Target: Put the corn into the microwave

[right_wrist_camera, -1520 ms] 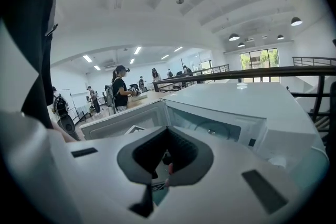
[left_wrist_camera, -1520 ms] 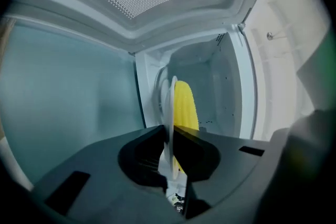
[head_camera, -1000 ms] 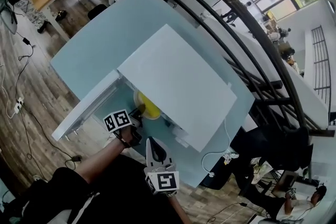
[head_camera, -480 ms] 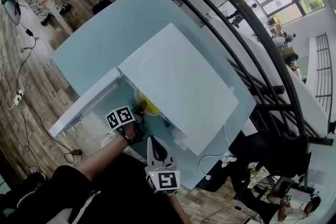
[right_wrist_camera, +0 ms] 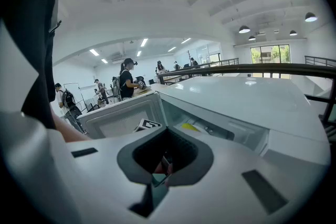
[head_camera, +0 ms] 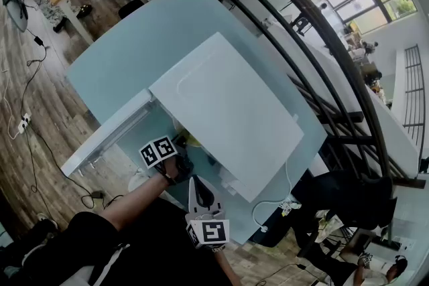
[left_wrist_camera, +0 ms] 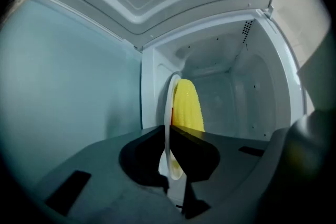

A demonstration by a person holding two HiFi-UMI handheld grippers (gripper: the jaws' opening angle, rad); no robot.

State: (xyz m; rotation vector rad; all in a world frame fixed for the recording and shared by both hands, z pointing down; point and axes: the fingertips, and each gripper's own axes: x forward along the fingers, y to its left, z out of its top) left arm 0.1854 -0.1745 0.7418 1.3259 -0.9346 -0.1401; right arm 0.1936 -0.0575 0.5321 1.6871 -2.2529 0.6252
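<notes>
The white microwave is sitting on a pale blue table with its door swinging wide open to the left. The left gripper is reaching into the opening, and its jaws are pinching the rim of a white plate that is showing edge-on in the left gripper view. A yellow ear of corn is lying on that plate, and plate and corn are poking past the door frame into the bare white cavity. From the head view only a sliver of the corn is peeking out under the microwave's top panel. Whether the plate is touching the cavity floor is not clear.

The right gripper is hanging back near the person's body, well apart from the opening, pointing toward the microwave front. Its jaws are sitting closed together with nothing between them, as the right gripper view is showing.
</notes>
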